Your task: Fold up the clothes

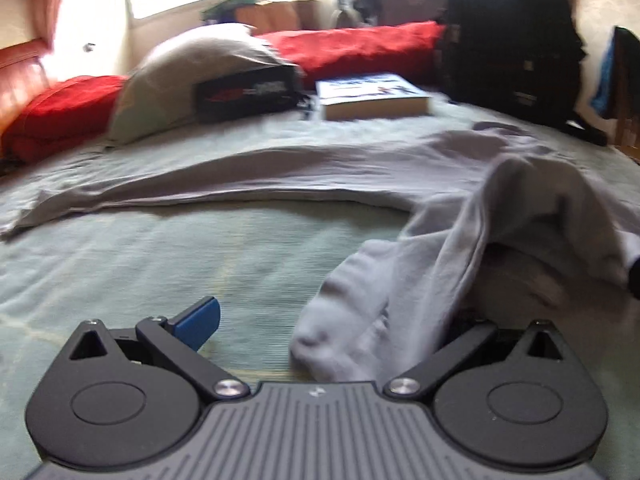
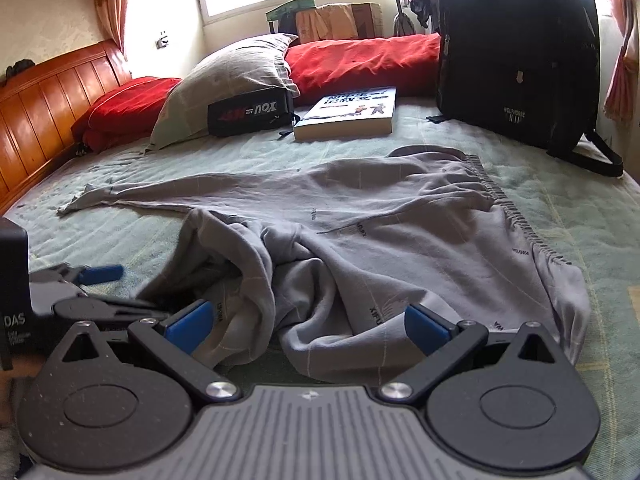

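The grey trousers (image 2: 400, 232) are spread rumpled across the bed (image 2: 600, 216) at frame centre, one leg bunched toward the lower left, where both tongs, left (image 1: 320, 320) and right (image 2: 308, 328), are held released, so straightening seems underway and a cuff must be gripped next.

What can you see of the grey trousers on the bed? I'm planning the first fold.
The grey trousers are soft knit with thin grid lines and small printed words. They lie unfolded on the green bedspread, ribbed waistband to the right, one leg stretched flat leftward, the other bunched and wrinkled near both grippers. The right gripper is open over the crumpled fabric; cloth hides one finger of the left gripper.
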Available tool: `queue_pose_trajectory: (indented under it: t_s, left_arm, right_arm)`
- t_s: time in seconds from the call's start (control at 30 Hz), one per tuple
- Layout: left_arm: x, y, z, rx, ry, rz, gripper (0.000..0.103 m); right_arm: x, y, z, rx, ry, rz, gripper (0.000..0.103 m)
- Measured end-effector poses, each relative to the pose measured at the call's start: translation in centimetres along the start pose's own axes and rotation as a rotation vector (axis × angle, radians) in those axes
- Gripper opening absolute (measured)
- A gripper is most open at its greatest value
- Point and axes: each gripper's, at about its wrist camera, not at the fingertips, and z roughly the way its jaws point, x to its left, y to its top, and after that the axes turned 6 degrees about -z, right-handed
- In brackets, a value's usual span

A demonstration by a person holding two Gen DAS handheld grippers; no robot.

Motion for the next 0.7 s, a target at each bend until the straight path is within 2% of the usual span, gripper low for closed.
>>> queue_pose_trajectory:
  t_s: [0.07, 0.13, 0.2, 0.3, 0.37, 0.43, 0.6, 0.7]
  left_arm:
    - [0.8, -0.1, -0.2, -0.008, -0.017, -0.02, 0.102]
    - [1.8, 0.1, -0.3, -0.043, -0.005, -0.09, 0.102]
    - [2.6, 0.4, 0.1, -0.021, -0.096, -0.138, 0.102]
    - [3.1, 0.7, 0.6, -0.041, -0.192, -0.161, 0.102]
    - [2.9, 1.0, 1.1, -0.038, -0.182, -0.132, 0.102]
    - [2.9, 1.3, 1.6, -0.032, -0.139, -0.126, 0.102]
    - [5.1, 1.7, 0.7, -0.059, -0.077, -0.174, 0.102]
    - [6.8, 1.7, -0.8, -0.11, 0.025, -0.216, 0.102]
  right_arm:
    - [0.1, 0.0, 0.0, -0.003, 0.006, -0.005, 0.103]
    - [0.3, 0.1, 0.1, -0.001, 0.014, 0.0, 0.103]
    - [0.4, 0.1, 0.2, 0.002, 0.021, 0.003, 0.103]
    - [0.8, 0.1, 0.3, 0.006, 0.019, -0.006, 0.103]
    - [0.8, 0.1, 0.3, 0.007, 0.016, -0.009, 0.103]
    - [0.8, 0.1, 0.2, 0.008, 0.012, -0.01, 0.103]
    - [0.9, 0.2, 0.1, 0.003, 0.018, -0.007, 0.103]
    - [1.0, 0.3, 0.1, 0.0, 0.031, -0.002, 0.103]
